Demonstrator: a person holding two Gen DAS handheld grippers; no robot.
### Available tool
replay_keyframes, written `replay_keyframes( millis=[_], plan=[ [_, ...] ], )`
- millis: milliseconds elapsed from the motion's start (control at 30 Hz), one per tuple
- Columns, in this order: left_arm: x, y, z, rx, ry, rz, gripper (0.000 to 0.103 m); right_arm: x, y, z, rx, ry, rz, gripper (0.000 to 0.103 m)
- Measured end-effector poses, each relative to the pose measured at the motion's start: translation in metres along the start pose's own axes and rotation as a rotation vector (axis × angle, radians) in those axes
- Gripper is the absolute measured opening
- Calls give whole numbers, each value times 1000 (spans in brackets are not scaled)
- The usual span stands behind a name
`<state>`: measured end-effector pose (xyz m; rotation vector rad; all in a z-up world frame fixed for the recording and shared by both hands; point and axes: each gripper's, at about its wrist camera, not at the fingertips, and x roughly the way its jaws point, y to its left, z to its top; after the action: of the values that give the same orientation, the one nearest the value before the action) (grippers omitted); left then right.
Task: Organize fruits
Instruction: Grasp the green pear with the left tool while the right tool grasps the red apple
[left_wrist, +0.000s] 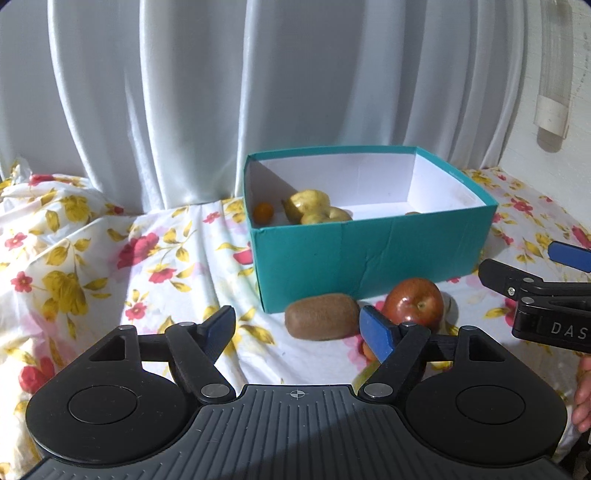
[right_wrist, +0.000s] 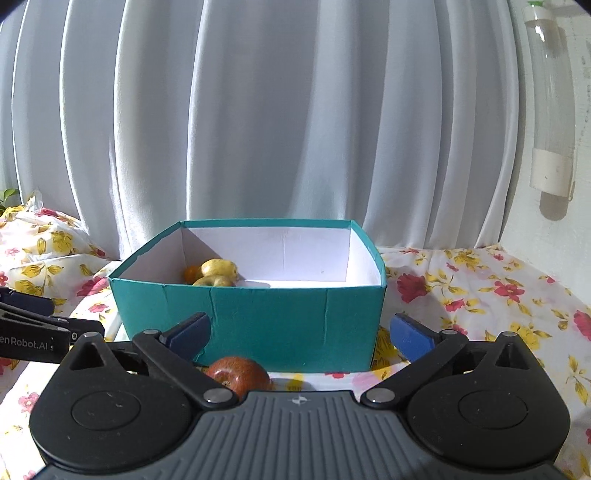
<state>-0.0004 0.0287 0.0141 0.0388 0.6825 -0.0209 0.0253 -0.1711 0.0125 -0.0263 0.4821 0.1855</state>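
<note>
Teal box (left_wrist: 369, 254) is seen beyond both sets of fingers, pears (left_wrist: 310, 201) and a small orange fruit (left_wrist: 263, 212) inside. Left gripper (left_wrist: 299, 328) is spread wide — kiwi (left_wrist: 321, 321) and apple (left_wrist: 413, 304) just ahead. Right gripper (right_wrist: 301, 332) is wide too, empty.

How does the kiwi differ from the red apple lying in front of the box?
The kiwi is brown, dull and oblong, lying on its side; the apple is dark red, glossy and round, its stem dimple facing the camera. The kiwi sits left of the apple, which stands taller. Both rest on the flowered cloth outside the teal box, with no gripper touching them.
</note>
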Motion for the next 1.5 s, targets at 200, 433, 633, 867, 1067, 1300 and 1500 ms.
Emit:
replay_keyframes(
  millis=[200,433,633,867,1067,1300,1500],
  plan=[
    [-8,-17,-19,76,-10,-19,81,-7,-3,-15,39,71,-15,103],
    [-8,-26,-36,83,14,-55,81,-15,-6,-26,42,90,-36,103],
    [-7,-34,-46,103,35,-87,81,-18,-6,-33,31,111,-40,103],
    [7,-44,-54,143,59,-79,81,-19,-5,-38,12,121,-41,103],
    [16,-48,-58,151,49,-93,82,-15,-2,-39,-8,127,-38,103],
    [28,-54,-58,155,46,-133,82,-4,3,-39,-37,142,-22,103],
    [47,-55,-59,157,101,-143,67,10,7,-39,-57,160,1,103]
  ],
)
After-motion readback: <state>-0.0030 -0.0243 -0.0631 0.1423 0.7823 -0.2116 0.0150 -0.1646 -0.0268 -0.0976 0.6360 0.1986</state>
